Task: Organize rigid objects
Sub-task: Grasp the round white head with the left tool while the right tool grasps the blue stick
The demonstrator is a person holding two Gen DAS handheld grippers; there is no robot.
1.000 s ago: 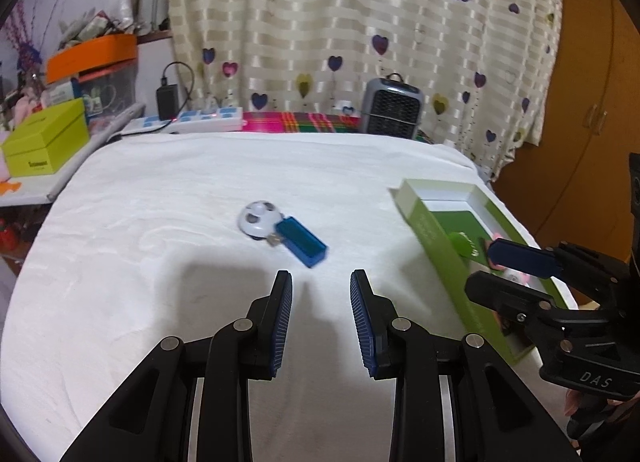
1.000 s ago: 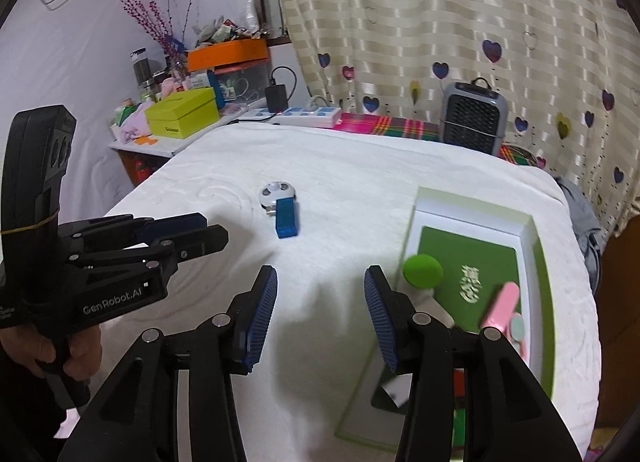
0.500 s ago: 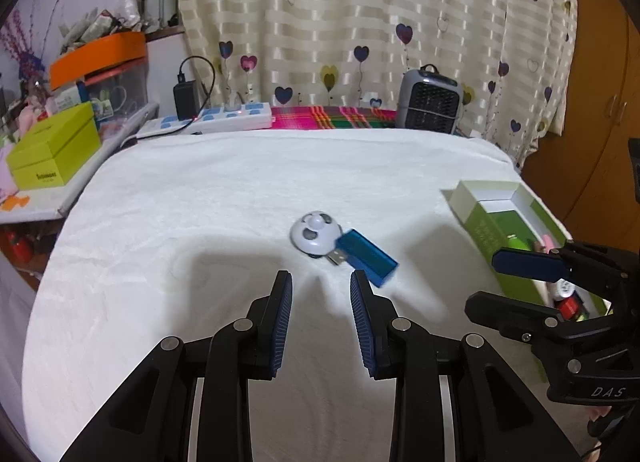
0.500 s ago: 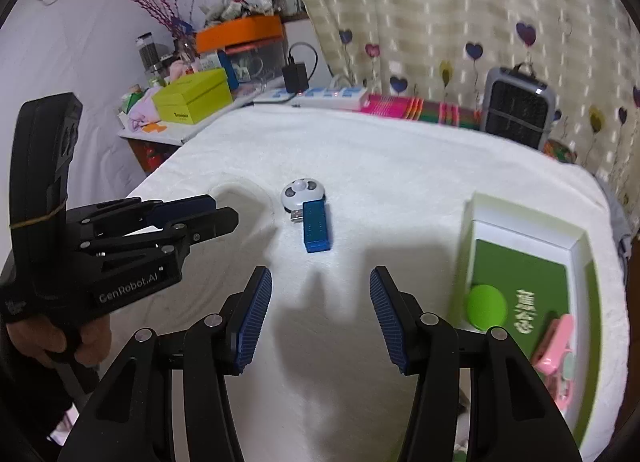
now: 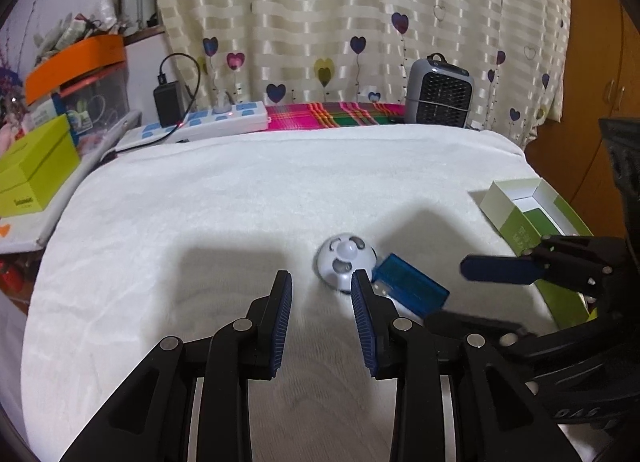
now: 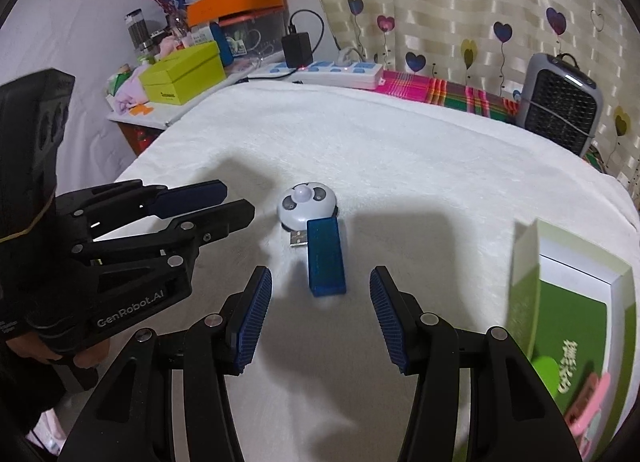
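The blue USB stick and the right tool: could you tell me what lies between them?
Only bare white cloth; the right wrist view shows the blue USB stick lying just ahead of the open right tool, untouched.

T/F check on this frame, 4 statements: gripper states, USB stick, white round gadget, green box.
1. Both the left gripper and the right gripper are open. True.
2. The right gripper holds the blue USB stick. False: it lies on the white cloth, ahead of the open jaws.
3. The white round gadget sits inside the green box. False: it is on the cloth.
4. The stick's metal plug end is next to the gadget. True.
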